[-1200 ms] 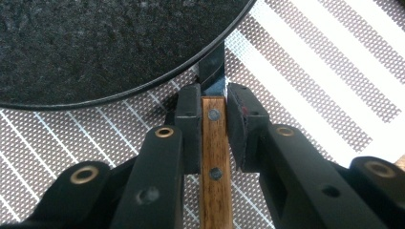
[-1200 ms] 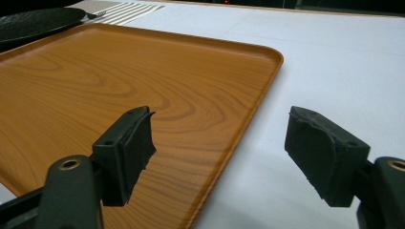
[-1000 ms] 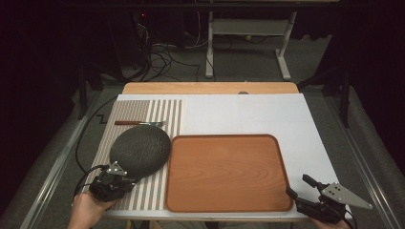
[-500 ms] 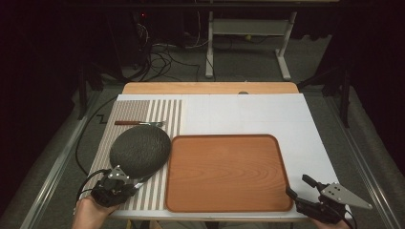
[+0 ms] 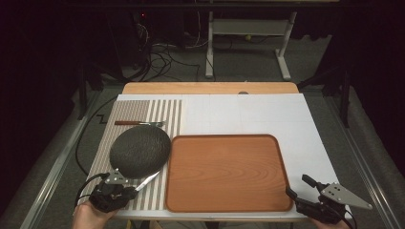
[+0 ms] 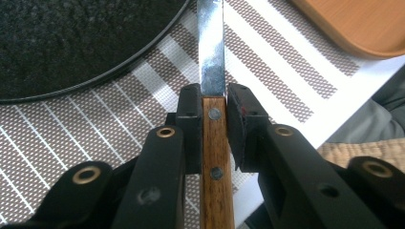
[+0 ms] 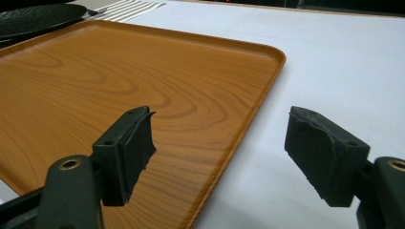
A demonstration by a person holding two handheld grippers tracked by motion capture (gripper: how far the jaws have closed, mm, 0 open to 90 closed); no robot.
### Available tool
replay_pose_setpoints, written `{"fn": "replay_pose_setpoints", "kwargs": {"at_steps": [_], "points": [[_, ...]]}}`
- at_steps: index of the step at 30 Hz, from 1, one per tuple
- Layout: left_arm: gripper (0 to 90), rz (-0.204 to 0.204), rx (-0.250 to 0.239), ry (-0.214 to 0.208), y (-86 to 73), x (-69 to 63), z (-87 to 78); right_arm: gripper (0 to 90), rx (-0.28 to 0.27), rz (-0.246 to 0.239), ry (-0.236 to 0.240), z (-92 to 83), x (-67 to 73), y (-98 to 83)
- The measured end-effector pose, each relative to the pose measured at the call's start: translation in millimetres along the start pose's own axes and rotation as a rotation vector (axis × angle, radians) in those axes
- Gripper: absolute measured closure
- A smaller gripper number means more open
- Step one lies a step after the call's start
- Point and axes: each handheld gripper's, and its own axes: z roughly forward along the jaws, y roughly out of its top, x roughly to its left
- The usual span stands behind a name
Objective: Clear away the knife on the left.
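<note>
My left gripper [image 5: 130, 187] [image 6: 212, 95] is shut on the wooden handle of a knife [image 6: 215, 143] at the table's near left. The knife's steel blade [image 5: 149, 180] points up and right along the rim of a dark oval plate [image 5: 140, 150] [image 6: 71, 38]. The plate lies on a striped placemat [image 5: 167, 114]. A wooden tray [image 5: 224, 171] [image 7: 119, 86] sits empty in the middle. My right gripper [image 5: 297, 185] [image 7: 219, 138] hangs open at the tray's near right corner, over the white table cover, with nothing between its pads.
A second wooden-handled utensil [image 5: 138, 123] lies across the placemat beyond the plate. The white cover [image 5: 286, 119] stretches right and behind the tray. Beyond the table's wooden far edge [image 5: 210, 88] are cables and a desk frame [image 5: 248, 47] on the floor.
My left gripper has slid slightly back toward the table's near edge with the knife. The right gripper has stayed still.
</note>
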Motion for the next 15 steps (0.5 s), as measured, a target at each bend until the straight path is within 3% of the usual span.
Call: {"fn": "replay_pose_setpoints", "kwargs": {"at_steps": [4,15], "points": [[72.9,-0.017,-0.016,0.009,-0.7,-2.4,-3.4,25.4,-0.004,0.002,0.002,0.1,-0.4,0.1],[72.9,0.002,-0.038,-0.013,-3.8,-15.0,-12.9,25.4,-0.002,-0.003,0.005,0.0,0.3,0.2]]}}
